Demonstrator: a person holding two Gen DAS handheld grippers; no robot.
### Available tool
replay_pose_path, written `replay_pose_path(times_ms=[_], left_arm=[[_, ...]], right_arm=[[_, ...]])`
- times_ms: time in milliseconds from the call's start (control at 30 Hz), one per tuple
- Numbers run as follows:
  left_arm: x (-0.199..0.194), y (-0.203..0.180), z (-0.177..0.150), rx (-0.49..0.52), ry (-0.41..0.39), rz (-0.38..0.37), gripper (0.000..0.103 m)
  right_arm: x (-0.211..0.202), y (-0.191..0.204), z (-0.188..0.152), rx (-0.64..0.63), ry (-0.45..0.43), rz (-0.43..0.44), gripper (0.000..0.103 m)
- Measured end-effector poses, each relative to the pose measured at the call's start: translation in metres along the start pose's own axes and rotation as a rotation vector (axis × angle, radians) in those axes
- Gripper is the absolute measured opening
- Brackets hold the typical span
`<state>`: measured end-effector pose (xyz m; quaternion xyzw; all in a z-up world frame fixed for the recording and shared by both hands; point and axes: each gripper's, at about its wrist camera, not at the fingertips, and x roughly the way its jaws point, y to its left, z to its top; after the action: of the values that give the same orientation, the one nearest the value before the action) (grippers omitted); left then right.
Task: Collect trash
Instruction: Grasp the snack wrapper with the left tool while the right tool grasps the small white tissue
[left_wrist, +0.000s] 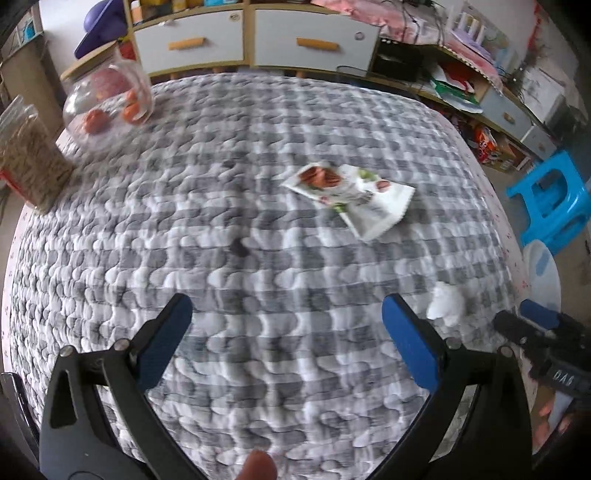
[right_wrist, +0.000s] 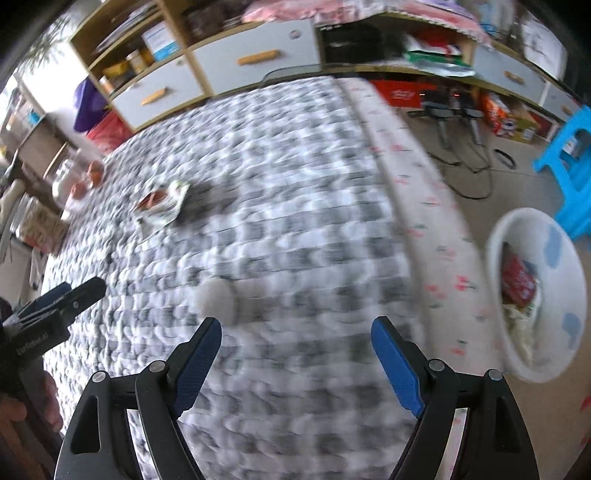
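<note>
Both grippers are open and hold nothing. Seen from its own camera, the left gripper (left_wrist: 286, 325) hangs over a tabletop (left_wrist: 258, 147) covered in a grey and white checked quilt, its blue-padded jaws spread wide with only quilt between them. The right gripper (right_wrist: 295, 343) is likewise spread wide above the quilt, nearer the tabletop's right edge.

An empty snack wrapper (left_wrist: 351, 195), white with red and green print, lies flat on the quilt beyond the left gripper and a little to its right. A crumpled white tissue (left_wrist: 445, 304) lies just beside the left gripper's right jaw; in the right wrist view it appears as a blurred pale ball just beyond that gripper's left jaw.

On the floor to the right of the tabletop stands a white bin (right_wrist: 569, 258) with blue patches, already holding red packaging and other scraps. A glass jar (left_wrist: 107, 103) holding red fruit stands at the far left corner of the tabletop.
</note>
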<state>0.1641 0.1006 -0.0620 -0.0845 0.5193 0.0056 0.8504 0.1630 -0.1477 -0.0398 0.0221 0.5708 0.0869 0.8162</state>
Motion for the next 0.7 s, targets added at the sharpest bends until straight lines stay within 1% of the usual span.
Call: replay_pose_path(times_ms=[167, 367, 467, 533, 567, 600, 633, 667, 700], left_arm=[[0.003, 0.014, 0.003, -0.036, 0.012, -0.006, 0.102], [0.007, 0.020, 0.009, -0.066, 0.030, -0.033, 0.102], [0.010, 0.019, 0.013, -0.076, 0.034, -0.041, 0.102], [0.012, 0.017, 0.016, -0.083, 0.035, -0.053, 0.102], [0.013, 0.015, 0.019, -0.086, 0.032, -0.063, 0.102], [0.013, 0.013, 0.021, -0.089, 0.028, -0.076, 0.102], [0.015, 0.011, 0.023, -0.093, 0.026, -0.090, 0.102], [0.017, 0.009, 0.026, -0.101, 0.028, -0.104, 0.102], [0.020, 0.007, 0.028, -0.113, 0.030, -0.119, 0.102]], right_arm=[[0.021, 0.023, 0.004, -0.024, 0.037, 0.025, 0.085], [0.032, 0.040, 0.007, -0.039, 0.042, 0.050, 0.084], [0.037, 0.046, 0.008, -0.047, 0.050, 0.064, 0.082], [0.040, 0.051, 0.009, -0.063, 0.050, 0.064, 0.074], [0.040, 0.053, 0.010, -0.071, 0.049, 0.069, 0.064], [0.040, 0.053, 0.011, -0.075, 0.051, 0.077, 0.052], [0.040, 0.053, 0.011, -0.075, 0.054, 0.085, 0.046], [0.040, 0.053, 0.011, -0.074, 0.058, 0.092, 0.037], [0.041, 0.053, 0.012, -0.071, 0.066, 0.102, 0.029]])
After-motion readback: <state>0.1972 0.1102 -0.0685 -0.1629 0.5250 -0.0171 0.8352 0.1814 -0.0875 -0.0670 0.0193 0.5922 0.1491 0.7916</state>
